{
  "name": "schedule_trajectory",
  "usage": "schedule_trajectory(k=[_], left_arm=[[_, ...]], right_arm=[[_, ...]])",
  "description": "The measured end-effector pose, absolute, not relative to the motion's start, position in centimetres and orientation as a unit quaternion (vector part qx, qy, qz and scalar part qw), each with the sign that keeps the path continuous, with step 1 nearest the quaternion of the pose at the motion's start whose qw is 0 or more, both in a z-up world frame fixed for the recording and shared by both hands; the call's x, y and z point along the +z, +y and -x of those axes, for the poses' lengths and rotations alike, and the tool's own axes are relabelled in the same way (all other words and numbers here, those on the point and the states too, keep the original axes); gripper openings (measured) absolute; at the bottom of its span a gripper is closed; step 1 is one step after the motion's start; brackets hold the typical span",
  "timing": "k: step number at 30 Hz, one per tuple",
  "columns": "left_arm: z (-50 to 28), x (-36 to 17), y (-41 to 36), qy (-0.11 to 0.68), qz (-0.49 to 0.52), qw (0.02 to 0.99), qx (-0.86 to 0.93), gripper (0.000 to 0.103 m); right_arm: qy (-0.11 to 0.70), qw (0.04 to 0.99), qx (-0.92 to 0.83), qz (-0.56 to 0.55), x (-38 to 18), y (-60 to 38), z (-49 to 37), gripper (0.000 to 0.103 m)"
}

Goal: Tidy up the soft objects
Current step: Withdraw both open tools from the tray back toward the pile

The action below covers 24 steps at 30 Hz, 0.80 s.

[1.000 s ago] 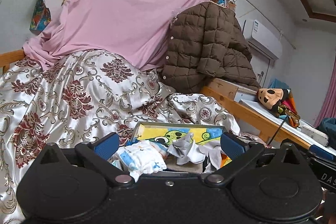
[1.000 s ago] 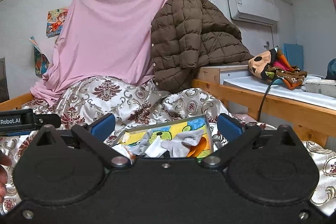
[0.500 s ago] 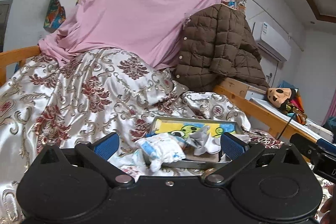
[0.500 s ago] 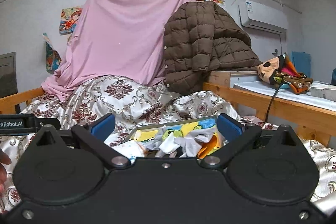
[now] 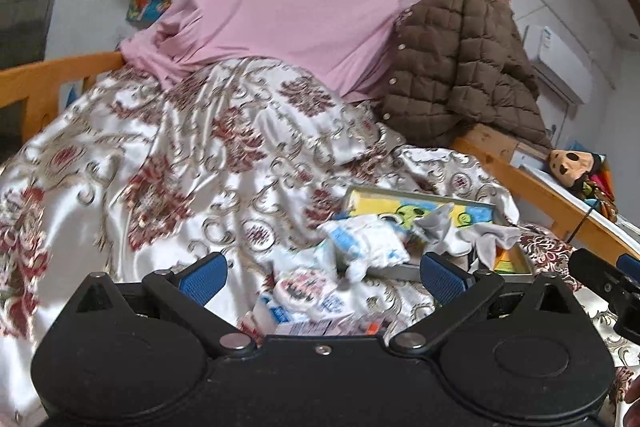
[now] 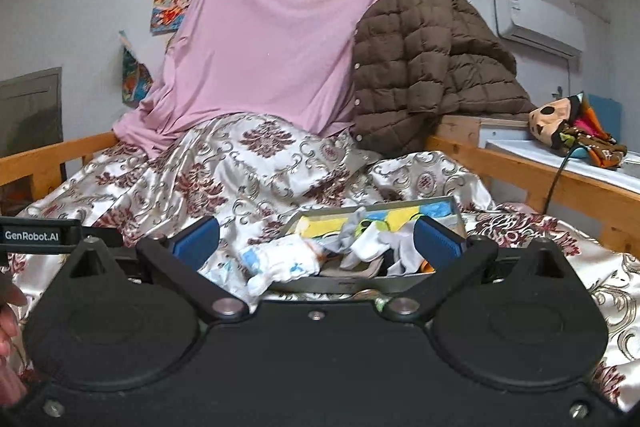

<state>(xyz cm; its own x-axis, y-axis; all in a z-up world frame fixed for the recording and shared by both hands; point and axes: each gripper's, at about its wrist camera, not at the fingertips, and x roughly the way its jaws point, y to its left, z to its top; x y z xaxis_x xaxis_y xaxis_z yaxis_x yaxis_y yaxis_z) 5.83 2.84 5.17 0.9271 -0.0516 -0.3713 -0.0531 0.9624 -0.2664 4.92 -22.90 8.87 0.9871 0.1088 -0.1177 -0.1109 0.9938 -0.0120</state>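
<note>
inside, tray holds crumpled cloths; both hand-held grippers wide apart, empty.

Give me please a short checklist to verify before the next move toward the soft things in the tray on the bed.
1. Left gripper open and holding nothing: ok.
2. Right gripper open and holding nothing: ok.
3. All soft items inside the tray: not ok; the white and blue cloth hangs over its near rim, and a printed bundle lies on the bedspread outside it.
4. Grey sock free to lift: cannot tell; it is tangled with the white pieces.
5. Path to the tray free of the other gripper: ok; the left one is off to the side in the right wrist view.
</note>
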Motion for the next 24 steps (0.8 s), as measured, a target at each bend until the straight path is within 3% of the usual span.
schedule_trajectory(k=[24], left_arm=[[-11.2,3.1,6.4,0.327,0.093,0.939,0.041,0.102]], right_arm=[[0.166,0.973,0.145,0.075,6.4,-19.5,-8.2,0.102]])
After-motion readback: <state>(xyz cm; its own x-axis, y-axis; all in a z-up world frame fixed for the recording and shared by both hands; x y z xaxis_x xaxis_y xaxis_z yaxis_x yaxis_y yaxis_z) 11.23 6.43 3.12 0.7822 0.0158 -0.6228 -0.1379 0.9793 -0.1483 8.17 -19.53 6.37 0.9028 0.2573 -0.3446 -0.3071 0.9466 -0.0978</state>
